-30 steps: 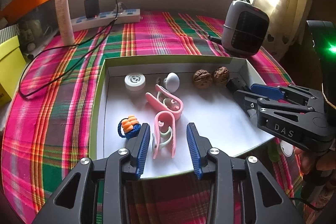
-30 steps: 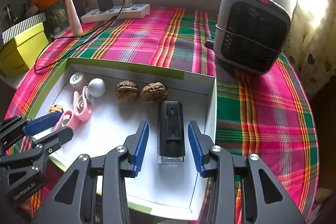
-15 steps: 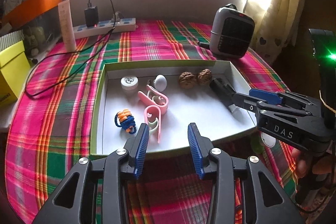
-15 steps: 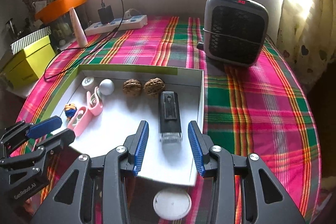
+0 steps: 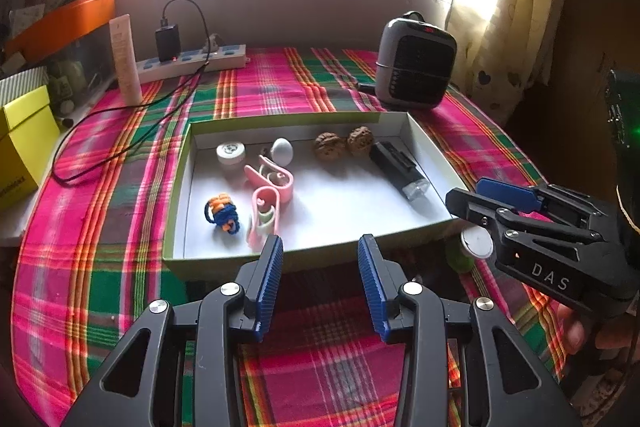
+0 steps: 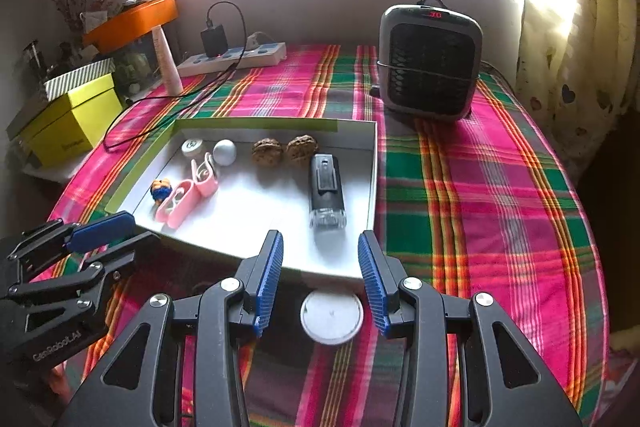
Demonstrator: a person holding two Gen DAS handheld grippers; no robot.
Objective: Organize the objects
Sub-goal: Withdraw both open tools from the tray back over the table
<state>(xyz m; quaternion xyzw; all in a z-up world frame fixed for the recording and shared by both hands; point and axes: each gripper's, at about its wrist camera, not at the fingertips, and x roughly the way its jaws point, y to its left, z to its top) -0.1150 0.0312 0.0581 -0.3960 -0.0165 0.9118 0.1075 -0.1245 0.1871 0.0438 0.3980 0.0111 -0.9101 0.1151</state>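
A shallow white tray with a green rim lies on the plaid cloth. In it are a black handheld device, two walnuts, a white ball, a small white jar, two pink clips and a blue-orange knot. My left gripper is open and empty at the tray's near edge. My right gripper is open by the near right corner. A white round lid lies on the cloth below it, untouched.
A grey fan heater stands behind the tray at the right. A power strip with a charger and trailing cable and a white tube stand at the back left. A yellow box sits off the left edge.
Both grippers have drawn back and risen from the tray. The left one was over a pink clip, the right one astride the black device. The white lid has come into view.
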